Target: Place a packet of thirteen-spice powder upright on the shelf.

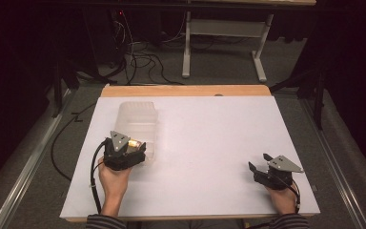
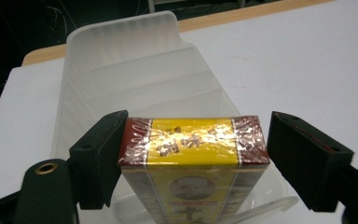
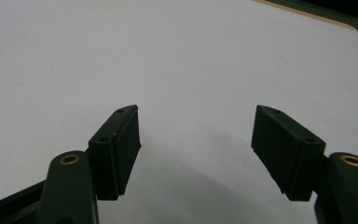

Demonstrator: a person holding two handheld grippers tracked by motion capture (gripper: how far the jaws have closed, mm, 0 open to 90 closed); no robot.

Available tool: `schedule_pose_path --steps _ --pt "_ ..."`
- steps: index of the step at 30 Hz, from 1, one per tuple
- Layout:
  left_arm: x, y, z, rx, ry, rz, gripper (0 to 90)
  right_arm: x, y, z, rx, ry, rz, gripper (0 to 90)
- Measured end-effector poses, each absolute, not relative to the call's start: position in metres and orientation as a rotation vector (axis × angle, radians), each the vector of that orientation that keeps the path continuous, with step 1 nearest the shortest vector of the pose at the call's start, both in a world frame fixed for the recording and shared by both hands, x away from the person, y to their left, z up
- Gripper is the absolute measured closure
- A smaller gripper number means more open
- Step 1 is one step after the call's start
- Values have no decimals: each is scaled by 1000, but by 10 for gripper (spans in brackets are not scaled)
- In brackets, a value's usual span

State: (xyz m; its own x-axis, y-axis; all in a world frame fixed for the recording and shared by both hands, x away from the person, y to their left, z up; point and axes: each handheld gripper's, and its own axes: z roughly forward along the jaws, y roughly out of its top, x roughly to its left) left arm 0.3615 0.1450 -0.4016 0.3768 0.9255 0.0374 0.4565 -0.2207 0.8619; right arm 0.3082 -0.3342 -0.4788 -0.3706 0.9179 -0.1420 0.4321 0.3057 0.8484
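Observation:
A small yellow and dark red box (image 2: 193, 144) in shiny wrap stands upright in the nearest compartment of a clear plastic divided tray (image 2: 121, 32). My left gripper (image 2: 196, 123) straddles the box's top. One jaw sits against the box's side, and a gap shows between the other jaw and the box. From above, the left gripper (image 1: 137, 145) is at the tray's (image 1: 136, 117) near end, with the box (image 1: 134, 142) just ahead of it. My right gripper (image 3: 196, 128) is open over bare white table, near the front right corner (image 1: 259, 161).
The white tabletop (image 1: 209, 138) has a wooden strip (image 1: 186, 90) along its far edge. Beyond it are floor cables (image 1: 143, 62) and the legs of another table (image 1: 187, 52). The tray's farther compartments (image 2: 149, 79) hold nothing.

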Motion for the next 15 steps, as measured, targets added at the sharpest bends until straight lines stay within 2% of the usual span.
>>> schedule_pose_path --steps 15 --pt "357 143 -378 1776 1156 744 215 308 -334 -479 1198 1936 980 328"
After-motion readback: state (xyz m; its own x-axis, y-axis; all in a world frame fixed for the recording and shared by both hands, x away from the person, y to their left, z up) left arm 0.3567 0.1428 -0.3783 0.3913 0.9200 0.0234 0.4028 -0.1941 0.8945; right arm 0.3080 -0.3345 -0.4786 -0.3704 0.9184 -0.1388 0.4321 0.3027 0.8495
